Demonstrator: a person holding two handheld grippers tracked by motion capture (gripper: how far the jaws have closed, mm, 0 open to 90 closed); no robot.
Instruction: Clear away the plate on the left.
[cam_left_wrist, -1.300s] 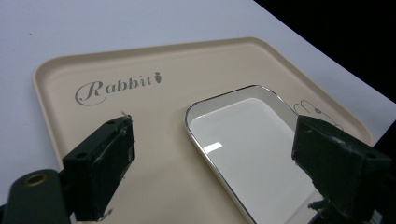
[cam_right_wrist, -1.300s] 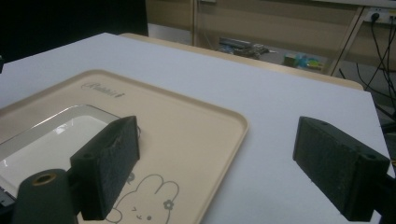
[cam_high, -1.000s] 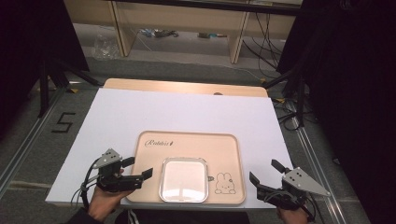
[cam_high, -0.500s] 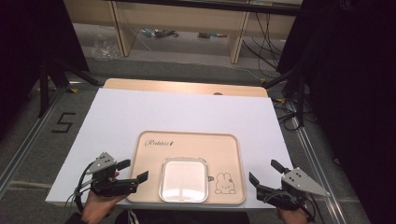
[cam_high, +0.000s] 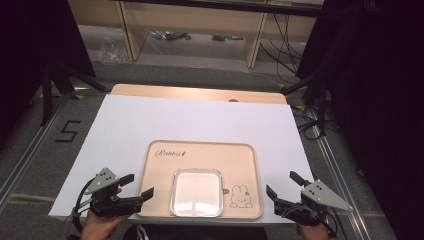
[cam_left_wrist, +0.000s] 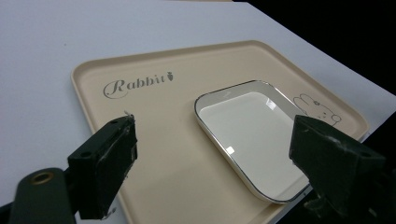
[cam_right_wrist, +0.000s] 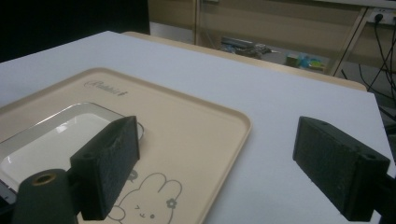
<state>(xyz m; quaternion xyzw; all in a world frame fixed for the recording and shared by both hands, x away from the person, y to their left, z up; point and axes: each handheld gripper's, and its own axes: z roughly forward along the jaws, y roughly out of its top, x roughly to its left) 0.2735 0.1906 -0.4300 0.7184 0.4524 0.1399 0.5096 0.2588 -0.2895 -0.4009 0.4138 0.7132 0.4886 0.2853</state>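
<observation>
Beige rabbit tray sits on the white surface with a white square dish on it. Left gripper and right gripper flank it, both wide open, holding nothing.

Lab or recording studio, not home. White-covered table on grey floor, black "5" marker taped beside table's left edge. Black stand legs at far corners, loose cables and wooden shelving beyond far edge.
</observation>
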